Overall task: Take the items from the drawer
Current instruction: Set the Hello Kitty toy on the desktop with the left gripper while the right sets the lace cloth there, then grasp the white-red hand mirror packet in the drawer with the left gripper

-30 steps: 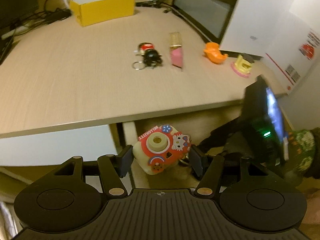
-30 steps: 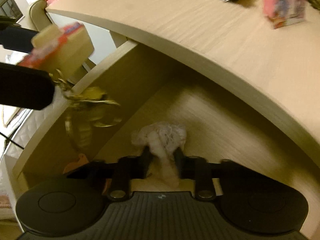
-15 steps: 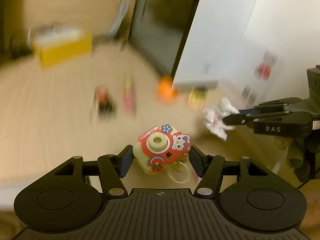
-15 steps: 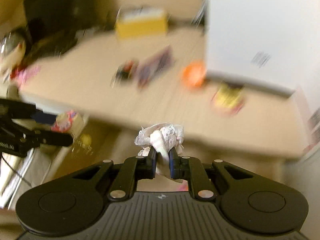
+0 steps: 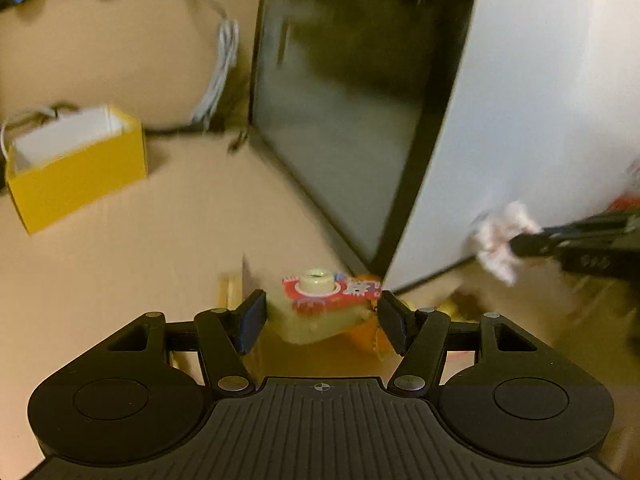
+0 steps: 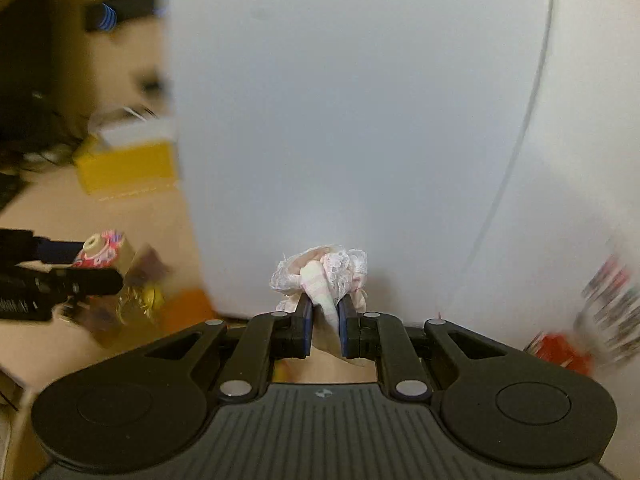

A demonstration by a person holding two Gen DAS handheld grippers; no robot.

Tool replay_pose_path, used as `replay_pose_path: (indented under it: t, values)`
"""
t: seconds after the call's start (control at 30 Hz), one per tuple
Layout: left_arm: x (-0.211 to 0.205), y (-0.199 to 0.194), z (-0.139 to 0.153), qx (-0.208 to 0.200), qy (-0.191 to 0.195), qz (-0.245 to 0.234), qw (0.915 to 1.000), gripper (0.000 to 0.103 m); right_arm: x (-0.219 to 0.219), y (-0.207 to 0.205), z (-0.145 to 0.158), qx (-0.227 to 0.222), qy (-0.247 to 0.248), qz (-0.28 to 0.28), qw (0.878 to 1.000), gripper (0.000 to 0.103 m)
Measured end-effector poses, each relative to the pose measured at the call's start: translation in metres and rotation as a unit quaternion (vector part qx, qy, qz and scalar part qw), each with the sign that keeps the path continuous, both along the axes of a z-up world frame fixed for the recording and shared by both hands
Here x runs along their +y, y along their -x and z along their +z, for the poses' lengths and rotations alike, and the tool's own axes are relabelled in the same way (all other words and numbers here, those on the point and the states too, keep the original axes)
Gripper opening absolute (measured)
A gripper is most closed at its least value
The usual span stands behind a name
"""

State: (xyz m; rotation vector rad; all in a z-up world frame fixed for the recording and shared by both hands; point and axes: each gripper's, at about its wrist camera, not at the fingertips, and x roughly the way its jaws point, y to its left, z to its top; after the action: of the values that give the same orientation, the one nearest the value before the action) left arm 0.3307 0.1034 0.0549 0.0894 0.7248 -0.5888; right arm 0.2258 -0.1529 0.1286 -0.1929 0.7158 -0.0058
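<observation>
My left gripper (image 5: 322, 322) is shut on a cream toy camera (image 5: 320, 304) with a red cartoon face, held above the wooden desk (image 5: 140, 272); a small chain hangs from its right side. In the right wrist view, my right gripper (image 6: 323, 320) is shut on a bunched white lace cloth (image 6: 320, 276) in front of a tall white box (image 6: 380, 120). The left wrist view shows the right gripper (image 5: 516, 242) at the right edge with the lace cloth (image 5: 496, 236). At the left of the right wrist view is the left gripper (image 6: 102, 262) with the toy camera (image 6: 100, 246).
A yellow open box (image 5: 76, 172) stands at the back left of the desk. A dark monitor (image 5: 340, 120) and the white box (image 5: 540, 100) stand close ahead. Blurred small items lie on the desk under the toy camera. White cables (image 5: 220, 60) hang behind.
Both grippers have risen from the drawer below the desk edge to above the desktop and moved forward toward the monitor and white box. Each still holds its item.
</observation>
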Motion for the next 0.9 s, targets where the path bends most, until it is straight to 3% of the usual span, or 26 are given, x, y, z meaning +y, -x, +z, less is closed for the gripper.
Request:
replay_pose_path:
  t: [0.07, 0.1, 0.2, 0.27, 0.3, 0.37, 0.5, 0.6, 0.77, 0.87, 0.9]
  values:
    - [-0.010, -0.008, -0.016, 0.012, -0.016, 0.005, 0.9998, 0.066, -0.014, -0.014, -0.022, 0.029, -0.010, -0.015, 0.999, 0.013]
    - [-0.015, -0.006, -0.020, -0.011, -0.026, -0.002, 0.9996, 0.065, -0.019, -0.021, -0.033, 0.043, -0.013, -0.020, 0.999, 0.013]
    - [-0.021, -0.010, -0.022, -0.018, -0.050, -0.014, 0.9985, 0.063, -0.029, -0.036, -0.056, 0.071, -0.017, -0.027, 0.997, 0.013]
    - [-0.018, -0.012, -0.020, -0.016, -0.049, -0.011, 0.9986, 0.061, -0.032, -0.041, -0.065, 0.079, -0.019, -0.027, 0.996, 0.019]
    - [-0.015, -0.013, -0.017, -0.018, -0.045, -0.007, 0.9988, 0.061, -0.033, -0.043, -0.067, 0.080, -0.019, -0.027, 0.996, 0.024]
    - [-0.007, -0.011, -0.007, -0.027, -0.032, 0.006, 0.9991, 0.061, -0.035, -0.046, -0.068, 0.084, -0.014, -0.027, 0.996, 0.049]
    - [0.019, 0.005, 0.020, -0.051, -0.020, 0.017, 0.9984, 0.061, -0.037, -0.041, -0.057, 0.066, -0.010, -0.024, 0.997, 0.053]
    - [0.034, 0.032, 0.032, -0.058, -0.029, -0.001, 0.9979, 0.061, -0.035, -0.026, -0.042, 0.041, -0.007, -0.021, 0.999, 0.056]
    - [0.048, 0.088, 0.028, -0.014, -0.025, -0.085, 0.9960, 0.061, -0.028, 0.028, -0.018, 0.037, -0.038, -0.008, 0.999, 0.067]
    - [0.045, 0.115, 0.006, 0.044, -0.053, -0.154, 0.9856, 0.060, 0.000, 0.039, -0.030, 0.084, -0.076, 0.012, 0.994, 0.074]
    - [0.040, 0.124, -0.007, 0.076, -0.076, -0.182, 0.9774, 0.059, 0.003, 0.043, -0.037, 0.107, -0.090, 0.018, 0.990, 0.074]
